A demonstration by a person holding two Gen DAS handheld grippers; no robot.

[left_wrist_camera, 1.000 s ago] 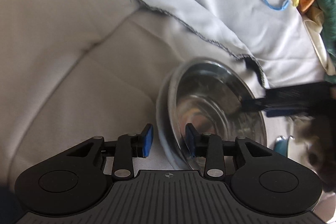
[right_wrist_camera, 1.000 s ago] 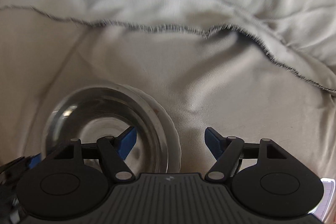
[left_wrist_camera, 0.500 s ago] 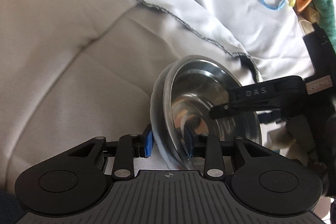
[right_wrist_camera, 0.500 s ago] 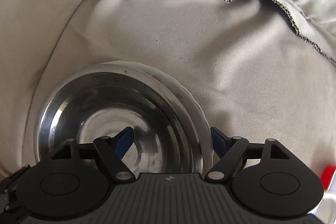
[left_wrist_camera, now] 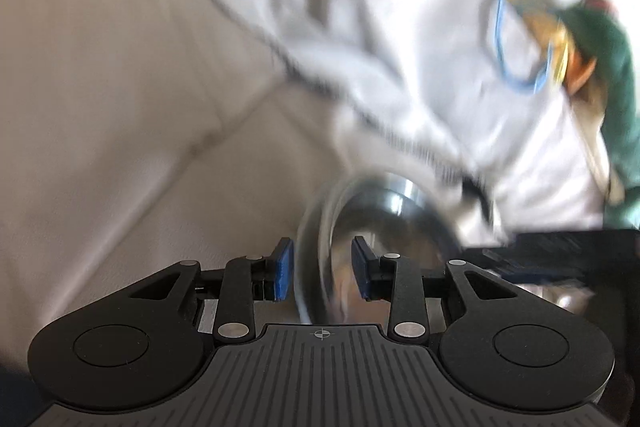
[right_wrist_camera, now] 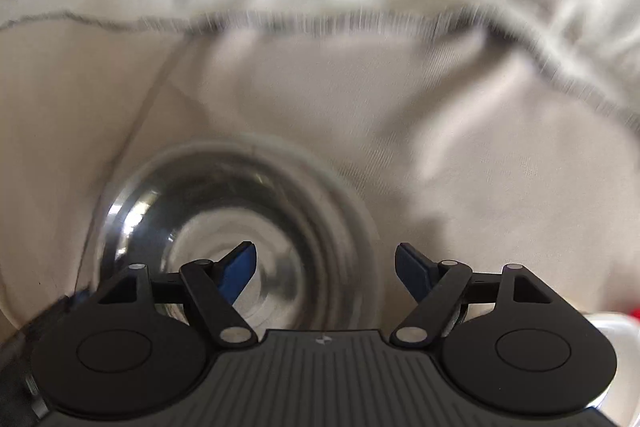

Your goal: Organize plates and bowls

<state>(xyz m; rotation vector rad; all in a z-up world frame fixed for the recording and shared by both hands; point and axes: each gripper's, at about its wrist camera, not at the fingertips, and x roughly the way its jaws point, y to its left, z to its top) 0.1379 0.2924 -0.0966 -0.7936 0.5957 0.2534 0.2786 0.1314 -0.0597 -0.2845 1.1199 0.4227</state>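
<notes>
A stack of shiny steel bowls [left_wrist_camera: 384,223] sits on a beige cushion. In the left wrist view my left gripper [left_wrist_camera: 322,275] straddles the stack's near rim, one blue pad outside, one inside, with a small gap on each side. In the right wrist view the bowl stack [right_wrist_camera: 224,211] lies low and left. My right gripper [right_wrist_camera: 325,273] is wide open over the stack's right rim, its left pad above the bowl's inside. The right gripper's black body [left_wrist_camera: 560,251] shows at the right of the left wrist view. Both views are motion-blurred.
A white sheet with a dark stitched hem [left_wrist_camera: 360,115] lies rumpled behind the bowls and also shows in the right wrist view [right_wrist_camera: 320,23]. Green and orange cloth with a blue cord [left_wrist_camera: 600,67] lies at the far right. A white and red object [right_wrist_camera: 616,319] peeks in at the lower right.
My left gripper's pads have widened slightly around the rim and the view has swung. My right gripper has drawn back from the bowls, still wide open. The bowls look smaller in both views.
</notes>
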